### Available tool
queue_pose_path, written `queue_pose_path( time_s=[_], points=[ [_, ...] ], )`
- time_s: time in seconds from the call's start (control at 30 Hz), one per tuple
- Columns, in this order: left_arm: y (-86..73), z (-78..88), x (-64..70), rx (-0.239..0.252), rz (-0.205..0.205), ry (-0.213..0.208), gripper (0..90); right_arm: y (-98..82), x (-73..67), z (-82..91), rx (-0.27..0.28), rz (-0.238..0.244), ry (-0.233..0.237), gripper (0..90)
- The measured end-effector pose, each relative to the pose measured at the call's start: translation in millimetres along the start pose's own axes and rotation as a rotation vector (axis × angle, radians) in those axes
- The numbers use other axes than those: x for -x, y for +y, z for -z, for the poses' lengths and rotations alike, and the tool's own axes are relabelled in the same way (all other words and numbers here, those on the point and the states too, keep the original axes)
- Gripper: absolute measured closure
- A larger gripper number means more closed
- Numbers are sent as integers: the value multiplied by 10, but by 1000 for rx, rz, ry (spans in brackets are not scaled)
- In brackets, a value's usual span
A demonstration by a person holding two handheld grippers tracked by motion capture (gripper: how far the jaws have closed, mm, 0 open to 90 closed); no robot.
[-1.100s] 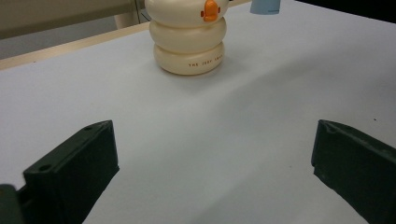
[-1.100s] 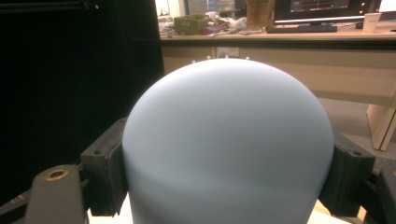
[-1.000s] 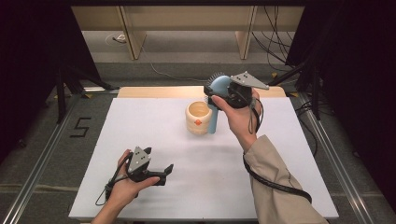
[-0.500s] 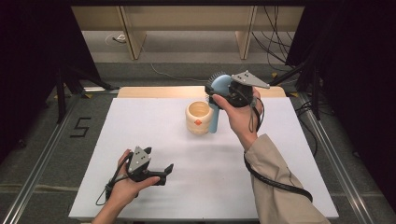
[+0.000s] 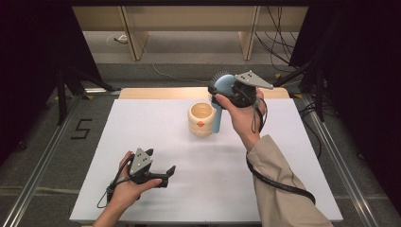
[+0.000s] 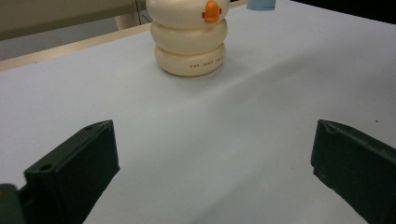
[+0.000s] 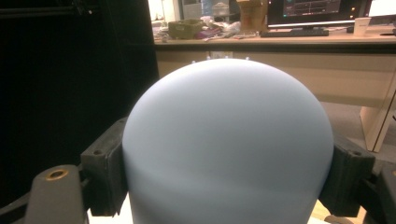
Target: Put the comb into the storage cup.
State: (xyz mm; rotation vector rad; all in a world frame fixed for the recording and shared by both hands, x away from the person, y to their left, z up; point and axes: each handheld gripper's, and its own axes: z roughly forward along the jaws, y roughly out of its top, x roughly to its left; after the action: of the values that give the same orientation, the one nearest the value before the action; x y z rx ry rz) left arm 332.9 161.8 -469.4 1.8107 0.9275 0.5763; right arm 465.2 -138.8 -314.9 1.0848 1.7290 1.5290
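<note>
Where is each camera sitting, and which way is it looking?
High view: sits above the near table edge, looking forward and down at the white table; both forearms, the left claw and right claw show.
Left gripper view: rides the left claw low over the table, facing the cream duck cup; its two black jaws stand wide apart.
Right gripper view: rides the right claw, facing the blue brush clamped between its jaws, a desk behind.
Shared: the high and left gripper views both show the cup and the brush's handle.
</note>
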Motion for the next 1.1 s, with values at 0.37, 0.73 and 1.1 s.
queue_pose_path(
  time_s=[0.37, 0.73, 1.1],
  points=[
    [-3, -5, 2, -1, 4, -1, 3, 43, 22, -3, 18, -4, -10, 204],
    [1, -1, -7, 10, 4, 0, 3, 105, 30, -5, 34, -2, -17, 204],
    [1, -2, -7, 7, 2, 3, 3, 126, 57, -8, 41, -3, -24, 204]
  ],
)
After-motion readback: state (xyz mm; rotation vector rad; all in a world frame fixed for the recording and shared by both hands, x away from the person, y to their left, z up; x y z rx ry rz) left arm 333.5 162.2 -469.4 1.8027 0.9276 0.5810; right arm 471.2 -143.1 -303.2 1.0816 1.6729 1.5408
